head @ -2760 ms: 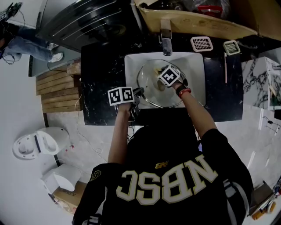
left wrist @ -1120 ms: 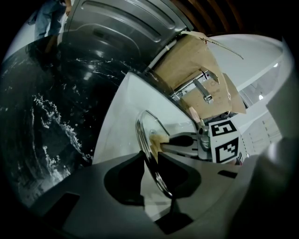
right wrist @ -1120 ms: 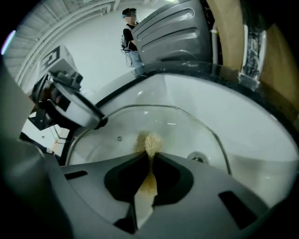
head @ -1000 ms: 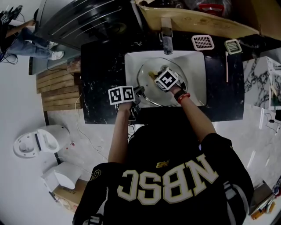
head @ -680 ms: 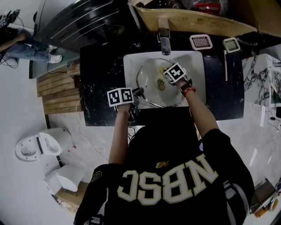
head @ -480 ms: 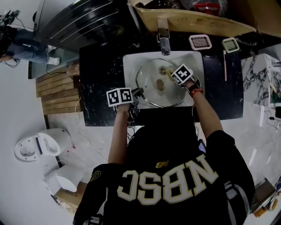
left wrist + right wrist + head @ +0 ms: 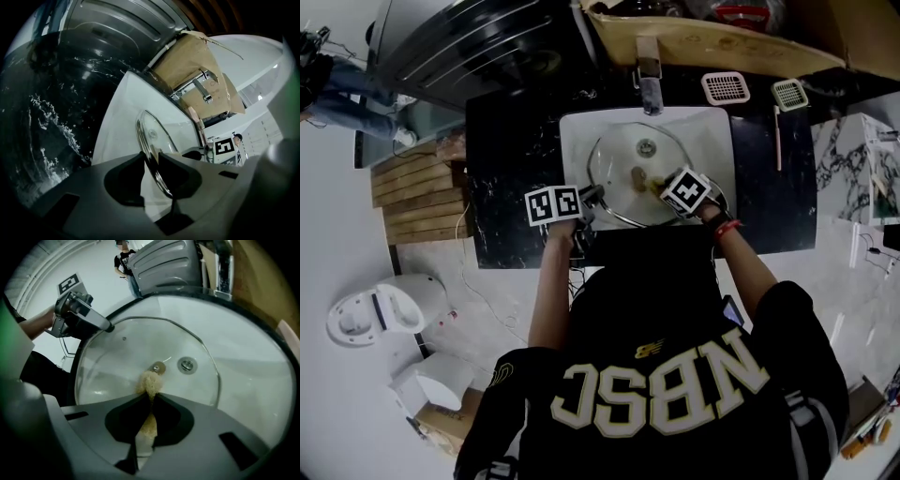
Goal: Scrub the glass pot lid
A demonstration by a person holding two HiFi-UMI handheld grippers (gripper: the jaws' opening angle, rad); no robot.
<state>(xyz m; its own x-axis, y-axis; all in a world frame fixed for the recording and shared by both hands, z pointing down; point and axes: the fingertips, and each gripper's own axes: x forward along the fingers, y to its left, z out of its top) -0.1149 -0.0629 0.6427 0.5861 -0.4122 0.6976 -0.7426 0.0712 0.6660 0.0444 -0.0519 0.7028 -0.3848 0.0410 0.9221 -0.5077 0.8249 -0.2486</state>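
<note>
- A round glass pot lid with a metal rim (image 7: 623, 150) sits in the white square sink (image 7: 717, 131), which is set in the black marbled worktop (image 7: 506, 187).
- The left hand-held gripper (image 7: 151, 161) pinches the lid's rim at its left edge, with one jaw on each side of the metal band.
- The right hand-held gripper (image 7: 151, 397) pinches a pale yellow scrubbing sponge (image 7: 150, 379). The sponge's tip touches the glass just beside the lid's centre fitting (image 7: 158, 367).
- A metal tap (image 7: 649, 82) stands behind the sink.
</note>
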